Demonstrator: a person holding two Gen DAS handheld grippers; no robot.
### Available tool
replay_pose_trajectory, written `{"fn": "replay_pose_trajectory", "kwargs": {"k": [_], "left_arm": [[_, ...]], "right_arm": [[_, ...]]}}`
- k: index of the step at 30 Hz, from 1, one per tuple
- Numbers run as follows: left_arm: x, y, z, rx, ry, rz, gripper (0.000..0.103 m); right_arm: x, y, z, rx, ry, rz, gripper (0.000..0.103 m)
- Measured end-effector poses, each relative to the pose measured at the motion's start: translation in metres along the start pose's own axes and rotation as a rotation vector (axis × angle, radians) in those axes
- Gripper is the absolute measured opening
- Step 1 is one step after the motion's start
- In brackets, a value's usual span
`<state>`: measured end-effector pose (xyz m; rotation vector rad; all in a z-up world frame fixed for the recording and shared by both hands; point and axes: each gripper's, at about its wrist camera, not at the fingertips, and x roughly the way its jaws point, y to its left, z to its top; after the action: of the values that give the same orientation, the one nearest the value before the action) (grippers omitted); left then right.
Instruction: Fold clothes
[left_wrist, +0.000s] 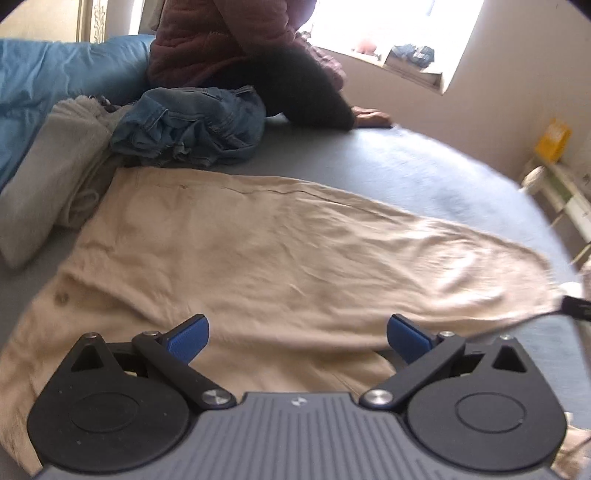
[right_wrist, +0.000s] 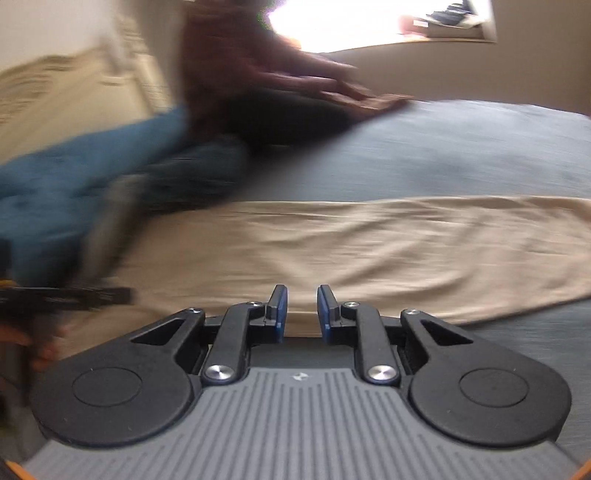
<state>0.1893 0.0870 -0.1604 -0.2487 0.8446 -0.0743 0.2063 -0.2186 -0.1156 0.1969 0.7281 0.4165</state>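
Beige trousers spread flat on the bed, beyond and under both jaws. Left gripper released wide; right gripper narrowly parted, grasping nothing.

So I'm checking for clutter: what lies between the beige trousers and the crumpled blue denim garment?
Nothing: in the left wrist view the beige trousers border the crumpled blue denim garment directly.

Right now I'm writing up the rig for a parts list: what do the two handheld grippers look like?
Both match. The left gripper and right gripper each have a grey ribbed body with a small white logo, two round black housings, black link arms on silver screws, and jaws faced with blue ribbed pads. Orange trim shows at the right one's lower corners.
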Motion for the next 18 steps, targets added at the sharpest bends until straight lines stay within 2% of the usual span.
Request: {"fn": "replay_pose_trajectory", "kwargs": {"k": [2, 5, 8, 10, 12, 18], "left_arm": [[-0.021, -0.001, -0.022, -0.046, -0.012, -0.024, 0.103], [-0.048, 0.002, -0.056, -0.151, -0.014, -0.013, 0.103], [-0.072, 0.005, -0.087, -0.237, -0.022, 0.094, 0.103], [-0.082, 0.007, -0.103, -0.258, 0.001, 0.179, 0.103], [-0.091, 0.01, -0.116, -0.284, 0.024, 0.24, 0.103], [-0.126, 0.032, -0.134, -0.344, 0.016, 0.294, 0.103]], "right_arm": [[-0.004, 0.023, -0.011, -0.024, -0.003, 0.086, 0.017], [-0.008, 0.043, -0.029, -0.034, 0.026, 0.152, 0.017], [-0.011, 0.055, -0.042, -0.022, 0.08, 0.198, 0.017], [-0.016, 0.062, -0.045, 0.005, 0.11, 0.232, 0.017], [-0.014, 0.075, -0.044, -0.007, 0.154, 0.229, 0.017], [-0.025, 0.132, -0.045, -0.212, 0.148, 0.237, 0.017]]}}
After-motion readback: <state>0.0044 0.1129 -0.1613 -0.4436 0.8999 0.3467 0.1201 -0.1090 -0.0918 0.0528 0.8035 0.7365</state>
